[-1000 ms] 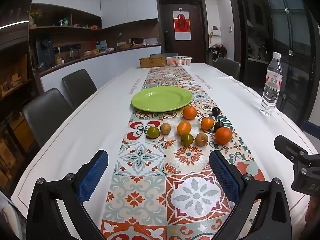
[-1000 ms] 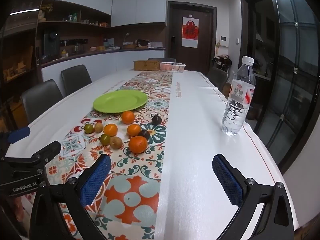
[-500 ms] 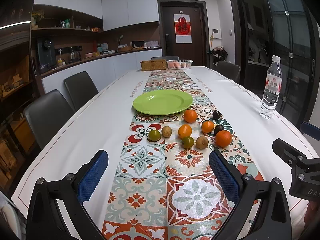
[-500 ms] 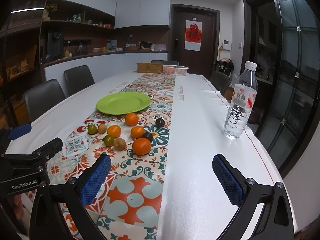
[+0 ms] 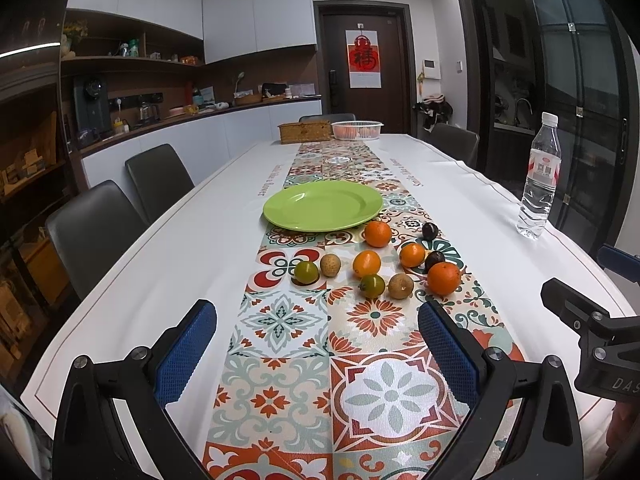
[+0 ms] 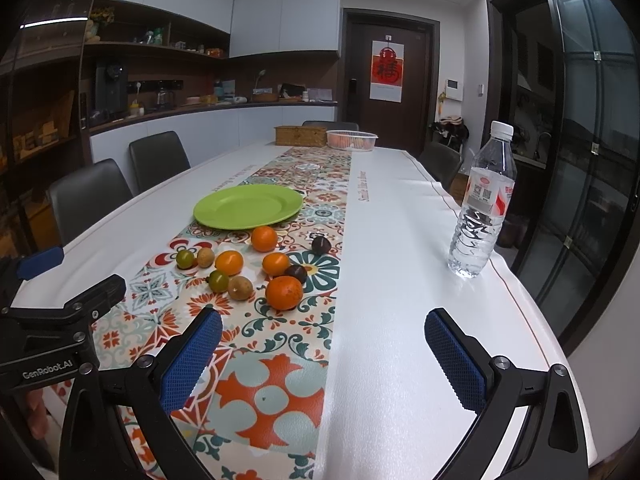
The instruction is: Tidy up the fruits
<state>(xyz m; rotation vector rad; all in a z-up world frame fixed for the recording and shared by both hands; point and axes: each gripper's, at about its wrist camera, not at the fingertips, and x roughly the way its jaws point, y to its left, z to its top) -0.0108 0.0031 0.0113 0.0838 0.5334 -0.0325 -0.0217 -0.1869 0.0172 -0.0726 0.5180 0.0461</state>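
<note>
An empty green plate (image 5: 322, 205) sits on the patterned table runner; it also shows in the right wrist view (image 6: 248, 205). In front of it lie several loose fruits: oranges such as the big one (image 5: 443, 278) (image 6: 283, 292), two green ones (image 5: 306, 272), two brown ones (image 5: 401, 285) and two dark plums (image 5: 429, 231). My left gripper (image 5: 316, 354) is open and empty, held above the runner short of the fruits. My right gripper (image 6: 324, 360) is open and empty, to the right of the fruits.
A clear water bottle (image 6: 482, 204) stands near the table's right edge. A wicker box (image 5: 306, 132) and a white basket (image 5: 357, 130) sit at the far end. Dark chairs (image 5: 158, 180) line the left side.
Both grippers have tilted up slightly, so the plate and fruits sit lower in the views. Nothing on the table has moved.
</note>
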